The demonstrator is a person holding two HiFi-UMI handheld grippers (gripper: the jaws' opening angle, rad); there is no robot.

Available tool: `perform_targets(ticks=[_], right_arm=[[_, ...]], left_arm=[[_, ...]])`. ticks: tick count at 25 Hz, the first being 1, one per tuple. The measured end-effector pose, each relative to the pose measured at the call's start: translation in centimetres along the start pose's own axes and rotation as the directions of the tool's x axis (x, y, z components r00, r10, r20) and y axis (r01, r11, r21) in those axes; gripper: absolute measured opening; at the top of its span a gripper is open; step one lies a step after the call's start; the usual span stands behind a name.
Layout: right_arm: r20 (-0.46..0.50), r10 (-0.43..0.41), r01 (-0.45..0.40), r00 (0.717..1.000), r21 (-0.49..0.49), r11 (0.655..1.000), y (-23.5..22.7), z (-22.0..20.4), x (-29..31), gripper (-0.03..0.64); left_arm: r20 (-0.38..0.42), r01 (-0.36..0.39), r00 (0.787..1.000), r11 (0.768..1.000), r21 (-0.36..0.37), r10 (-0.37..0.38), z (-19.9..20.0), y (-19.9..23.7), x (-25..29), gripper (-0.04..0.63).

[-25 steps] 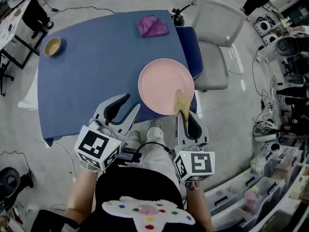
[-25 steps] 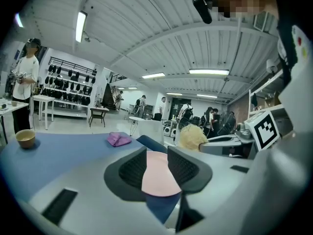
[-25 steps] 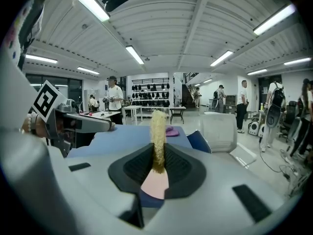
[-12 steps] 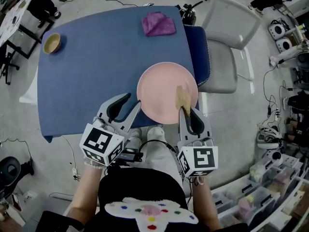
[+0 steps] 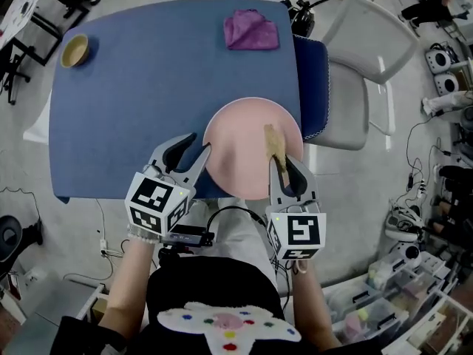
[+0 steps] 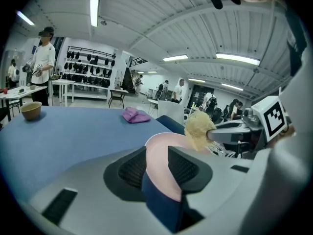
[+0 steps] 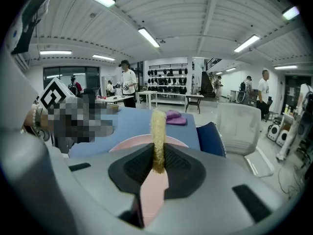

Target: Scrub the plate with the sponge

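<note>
Head view: the right gripper (image 5: 283,167) has its jaws closed on the near end of the sponge (image 5: 275,145). The sponge's long axis runs straight ahead of the jaws, out over the right half of the plate (image 5: 240,150). The left gripper (image 5: 198,146) has its jaws partly apart and empty, with the plate's left rim just ahead of the inner jaw

Left gripper view: the left gripper (image 6: 156,153) frames the plate (image 6: 164,141) in its gap, but the pads do not look pressed on it. The sponge (image 6: 198,130) hangs ahead and to the right

Right gripper view: the right gripper (image 7: 158,163) pinches the sponge (image 7: 158,131) edge-on, standing up from the pads. The plate (image 7: 127,143) lies ahead and below, so scrubbing likely calls for tipping the jaws down
</note>
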State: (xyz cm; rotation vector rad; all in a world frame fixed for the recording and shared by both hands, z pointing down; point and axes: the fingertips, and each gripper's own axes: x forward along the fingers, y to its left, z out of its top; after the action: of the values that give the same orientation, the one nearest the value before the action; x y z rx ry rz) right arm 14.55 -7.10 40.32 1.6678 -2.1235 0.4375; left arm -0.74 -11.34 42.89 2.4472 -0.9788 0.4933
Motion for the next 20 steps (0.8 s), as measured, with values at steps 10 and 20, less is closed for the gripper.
perform_targets(ticks=[10, 20], right_arm=[[-0.070, 0.037, -0.045, 0.997, -0.118, 0.992, -1.6, -1.1, 3.5, 0.058], [-0.130, 0.036, -0.058, 0.991, -0.168, 0.984, -2.2, -2.0, 6.3, 0.058]], left_arm=[[-0.102, -0.069, 0.993, 0.995, -0.077, 0.061, -3.0, 1.1, 2.8, 0.133], [-0.162, -0.158, 0.977, 0.980, -0.124, 0.137, -4.9, 2.7, 4.1, 0.133]])
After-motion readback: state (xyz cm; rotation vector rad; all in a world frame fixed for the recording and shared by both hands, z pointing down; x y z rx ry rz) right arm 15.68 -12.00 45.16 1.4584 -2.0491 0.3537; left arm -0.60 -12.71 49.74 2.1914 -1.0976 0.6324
